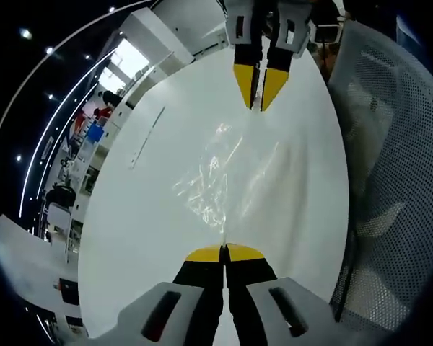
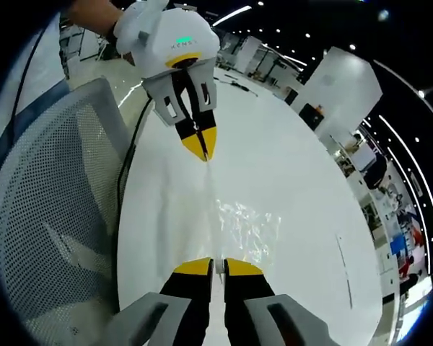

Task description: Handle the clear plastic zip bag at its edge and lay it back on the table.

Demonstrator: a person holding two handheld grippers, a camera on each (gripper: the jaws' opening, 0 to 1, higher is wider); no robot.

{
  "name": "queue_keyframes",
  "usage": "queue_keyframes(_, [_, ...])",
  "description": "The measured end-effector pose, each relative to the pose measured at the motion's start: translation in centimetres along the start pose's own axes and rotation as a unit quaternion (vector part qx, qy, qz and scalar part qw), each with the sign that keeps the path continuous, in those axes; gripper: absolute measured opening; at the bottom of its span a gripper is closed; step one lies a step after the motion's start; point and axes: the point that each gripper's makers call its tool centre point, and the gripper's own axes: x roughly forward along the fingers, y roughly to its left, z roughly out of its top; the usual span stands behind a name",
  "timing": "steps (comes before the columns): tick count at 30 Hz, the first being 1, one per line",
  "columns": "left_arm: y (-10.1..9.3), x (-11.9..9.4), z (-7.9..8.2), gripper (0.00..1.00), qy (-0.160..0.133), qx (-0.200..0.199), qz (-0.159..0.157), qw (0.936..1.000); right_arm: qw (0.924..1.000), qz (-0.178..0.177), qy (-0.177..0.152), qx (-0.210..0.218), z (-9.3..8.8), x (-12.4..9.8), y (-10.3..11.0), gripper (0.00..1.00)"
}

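The bag (image 1: 216, 176) hangs stretched over the white table (image 1: 144, 238), pinched at two opposite edges, and it is so clear that only creases and glints give it away. The left gripper (image 1: 224, 254) has its yellow tips pressed together on the near edge of the bag; the right gripper (image 2: 210, 268) is closed on the far edge, with what looks like a thin sliver of film between its tips. In the left gripper view the right one comes in over the table's far end, and in the right gripper view the left one does the same, a hand (image 2: 94, 14) behind it. The film looks very light, soft and limp, with no stiffness of its own, and probably slick, so a hold on the bare sheet could slide; the thicker zip edge or a seam seems the safer place to grip. A mesh chair (image 2: 50, 194) stands just beside the table.
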Motion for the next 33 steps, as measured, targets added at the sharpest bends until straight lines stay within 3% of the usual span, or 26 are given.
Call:
queue_keyframes(12, [-0.5, -0.2, 0.0, 0.00, -0.003, 0.006, -0.006, 1.0000, 0.9981, -0.016, -0.054, 0.023, 3.5, -0.4, -1.5, 0.08])
queue_keyframes(26, [-0.9, -0.3, -0.1, 0.00, -0.001, 0.009, -0.008, 0.9999, 0.9994, 0.004, -0.033, -0.013, 4.0, 1.7, -0.9, 0.10])
queue_keyframes(33, [-1.0, -0.4, -0.1, 0.00, -0.002, 0.010, -0.008, 0.9999, 0.9994, 0.020, -0.022, -0.016, 3.4, 2.6, -0.3, 0.11])
